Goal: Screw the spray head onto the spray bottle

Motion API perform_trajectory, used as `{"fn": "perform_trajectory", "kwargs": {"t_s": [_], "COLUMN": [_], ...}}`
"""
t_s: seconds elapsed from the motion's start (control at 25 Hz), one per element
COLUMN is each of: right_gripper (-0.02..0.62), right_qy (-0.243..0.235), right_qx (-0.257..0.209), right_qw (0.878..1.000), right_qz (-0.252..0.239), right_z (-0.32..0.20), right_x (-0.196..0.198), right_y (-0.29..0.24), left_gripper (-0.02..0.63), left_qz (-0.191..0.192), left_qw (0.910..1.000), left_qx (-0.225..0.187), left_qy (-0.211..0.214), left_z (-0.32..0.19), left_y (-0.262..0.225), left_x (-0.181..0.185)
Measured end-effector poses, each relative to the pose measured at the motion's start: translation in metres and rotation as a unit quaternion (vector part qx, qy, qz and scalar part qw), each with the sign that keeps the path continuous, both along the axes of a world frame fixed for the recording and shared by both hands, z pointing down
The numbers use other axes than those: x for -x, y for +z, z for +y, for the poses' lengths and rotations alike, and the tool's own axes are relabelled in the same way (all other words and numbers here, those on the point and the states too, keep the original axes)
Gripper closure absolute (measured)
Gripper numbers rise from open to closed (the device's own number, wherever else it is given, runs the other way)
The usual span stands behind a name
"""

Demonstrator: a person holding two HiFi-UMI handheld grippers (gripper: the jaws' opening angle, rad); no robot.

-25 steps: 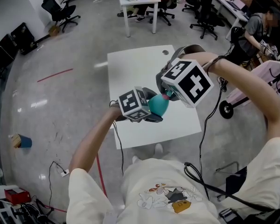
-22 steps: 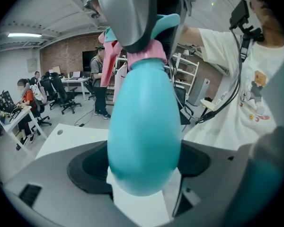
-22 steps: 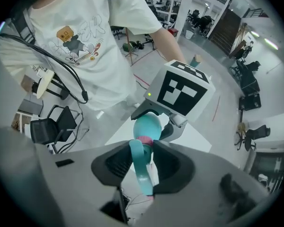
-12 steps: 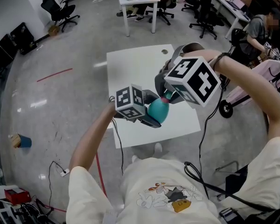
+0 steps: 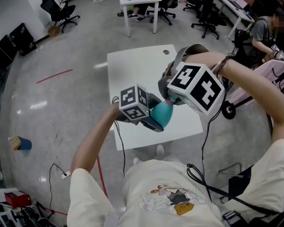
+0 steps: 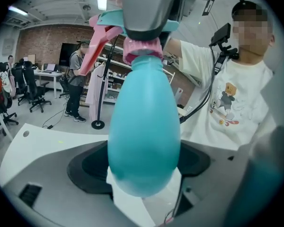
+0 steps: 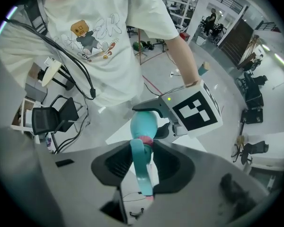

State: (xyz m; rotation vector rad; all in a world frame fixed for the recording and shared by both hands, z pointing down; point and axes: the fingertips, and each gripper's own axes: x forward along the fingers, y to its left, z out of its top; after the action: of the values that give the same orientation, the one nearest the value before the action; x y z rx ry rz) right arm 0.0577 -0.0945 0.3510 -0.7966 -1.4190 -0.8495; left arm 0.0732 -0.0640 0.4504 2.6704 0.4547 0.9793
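The left gripper (image 6: pixel 143 176) has its fingers clamped on the opaque teal spray bottle (image 6: pixel 144 126). The right gripper (image 7: pixel 143 171) has its fingers clamped on the spray head (image 7: pixel 138 157) at the bottle's neck. Both are held above the tabletop (image 5: pixel 132 74), toward its near edge.

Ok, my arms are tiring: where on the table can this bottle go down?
The white table is bare across its far half, left edge to corner hole. Its near right part is crowded: left gripper, right gripper and bottle hang over it.
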Motion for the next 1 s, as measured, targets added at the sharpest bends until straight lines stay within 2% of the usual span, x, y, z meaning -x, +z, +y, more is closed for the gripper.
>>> {"fn": "perform_trajectory", "kwargs": {"t_s": [0.2,0.36,0.44,0.6,0.72,0.84,1.0], "right_gripper": [0.468,0.468,0.468,0.468,0.468,0.468,0.468], "right_qy": [-0.002,-0.001,0.003,0.029,0.052,0.081,0.132], "right_qx": [-0.001,-0.013,-0.023,-0.03,-0.04,-0.053,-0.057], "right_qw": [1.0,1.0,1.0,0.999,0.998,0.995,0.99], "right_qz": [-0.003,0.003,0.008,0.019,0.022,0.017,0.012], "right_z": [0.001,-0.001,-0.004,-0.008,-0.016,-0.029,-0.042], "right_x": [0.001,0.003,0.003,0.002,0.002,0.002,0.006], "right_y": [-0.001,0.0,0.001,0.008,0.011,0.011,0.01], "left_gripper": [0.196,0.196,0.196,0.198,0.198,0.198,0.198], "left_qz": [0.01,0.002,-0.007,-0.047,-0.059,-0.061,-0.062], "left_qw": [0.9997,0.9996,0.9988,0.9927,0.9866,0.975,0.9445], "left_qx": [0.018,0.008,-0.004,-0.053,-0.062,-0.071,-0.108], "left_qy": [-0.01,-0.026,-0.048,-0.098,-0.139,-0.202,-0.304], "left_z": [-0.002,-0.006,-0.011,-0.026,-0.035,-0.052,-0.074], "left_y": [-0.007,-0.006,-0.004,0.005,0.005,0.005,0.005], "left_x": [0.0,0.001,0.001,0.002,0.004,0.004,0.005]}}
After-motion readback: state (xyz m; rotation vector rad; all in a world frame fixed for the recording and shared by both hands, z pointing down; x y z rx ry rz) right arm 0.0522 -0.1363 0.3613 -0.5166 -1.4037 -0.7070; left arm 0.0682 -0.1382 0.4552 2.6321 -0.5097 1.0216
